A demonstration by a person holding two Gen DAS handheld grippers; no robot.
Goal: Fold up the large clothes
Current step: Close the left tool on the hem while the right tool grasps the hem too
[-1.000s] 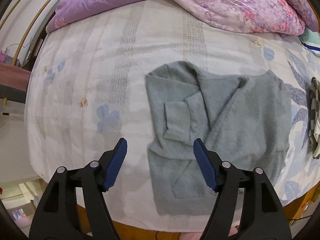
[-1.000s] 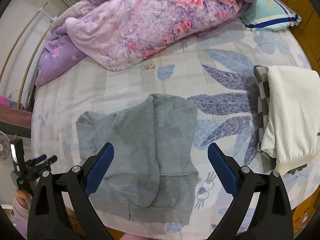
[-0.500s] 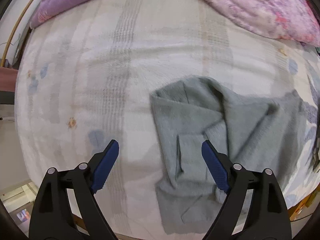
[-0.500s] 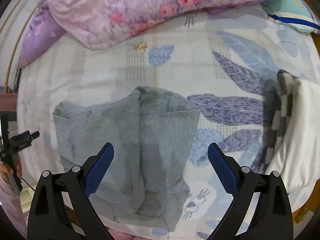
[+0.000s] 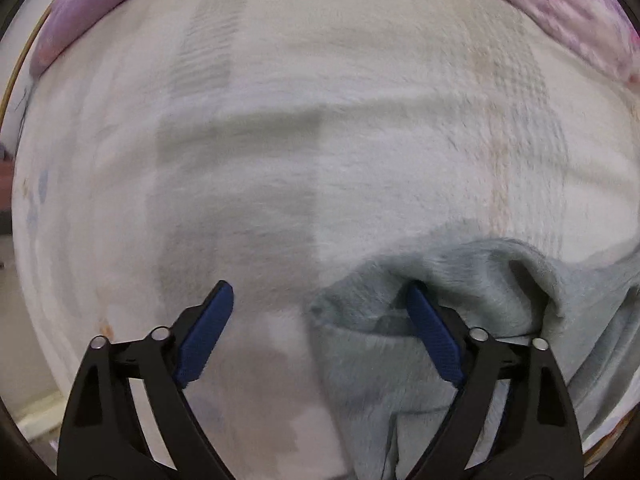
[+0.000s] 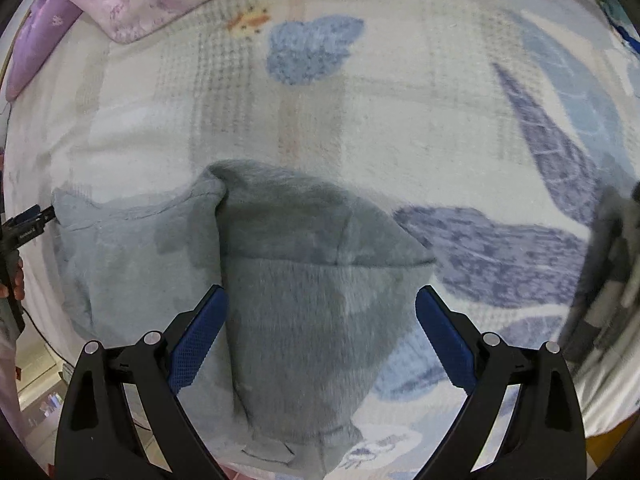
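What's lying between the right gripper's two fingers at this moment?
In the right wrist view, the grey garment fills most of the gap of the open right gripper, with patterned bedsheet showing beside its right finger.

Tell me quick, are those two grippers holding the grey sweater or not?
Left gripper: open, holding nothing; its jaws have just been closing a little, straddling the edge of the grey sweater.
Right gripper: open, holding nothing, above the sweater.

My fuzzy grey-green sweater [image 6: 280, 280] lies partly folded on the bed's patterned blanket [image 6: 400, 120], one half lapped over the other.
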